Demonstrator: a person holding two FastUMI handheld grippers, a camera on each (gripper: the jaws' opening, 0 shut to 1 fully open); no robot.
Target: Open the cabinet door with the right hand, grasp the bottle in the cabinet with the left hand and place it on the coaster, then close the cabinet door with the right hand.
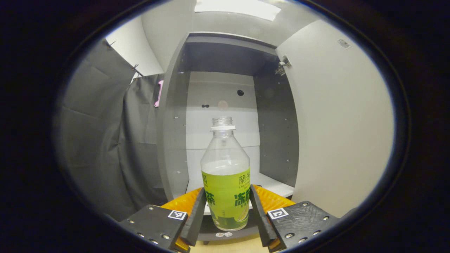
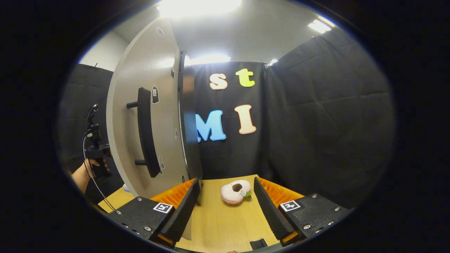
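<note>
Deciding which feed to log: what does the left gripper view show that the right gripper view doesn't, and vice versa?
Left gripper view: bottle between the left tongs, at the front edge of the cabinet shelf. Right gripper view: door handle, pink round item on the table ahead of the open right tongs. Both: the open cabinet door.

In the left gripper view, the fingers [image 1: 197, 218] of the left tool [image 1: 226, 219] covered both lower flanks of the bottle [image 1: 225, 175], so it could not be told whether they pressed on it or only flanked it. The label's print was cut off at both sides. The cabinet door [image 1: 337, 133] ran out of the picture on the right.

In the right gripper view, the door [image 2: 144, 116] hid the cabinet's inside. A hand [image 2: 92, 165] gripping a dark handle at the far left was small and dim. A dark object [image 2: 258, 243] on the tabletop [image 2: 221, 221] was cut off by the lower edge.
</note>
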